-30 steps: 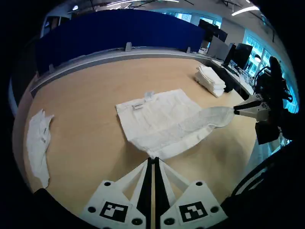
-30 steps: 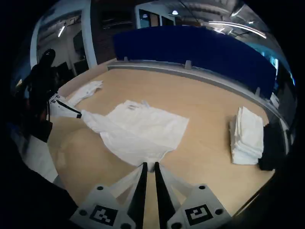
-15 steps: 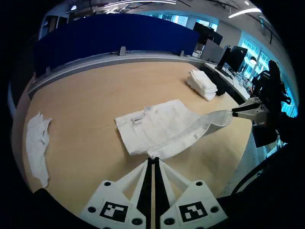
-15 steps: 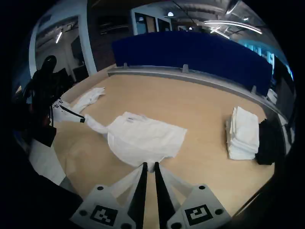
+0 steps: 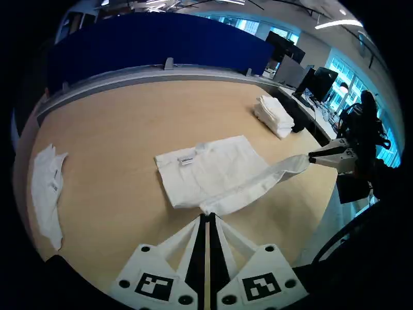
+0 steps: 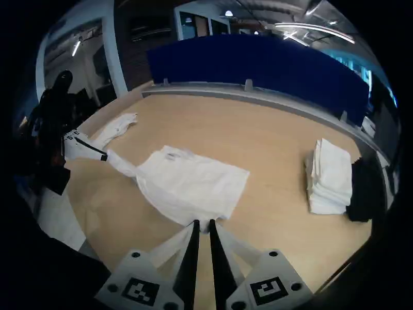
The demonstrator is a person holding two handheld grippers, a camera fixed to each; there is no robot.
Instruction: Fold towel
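Pale wood tabletop carries your towel at its middle, with the near edge lifted taut. Your left gripper and right gripper each clamp tight on one near corner (the towel's small tag is too tiny to read).

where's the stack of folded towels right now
In the right gripper view the stack of folded towels sits on the right side of the table, just left of a black object and well right of the spread towel.
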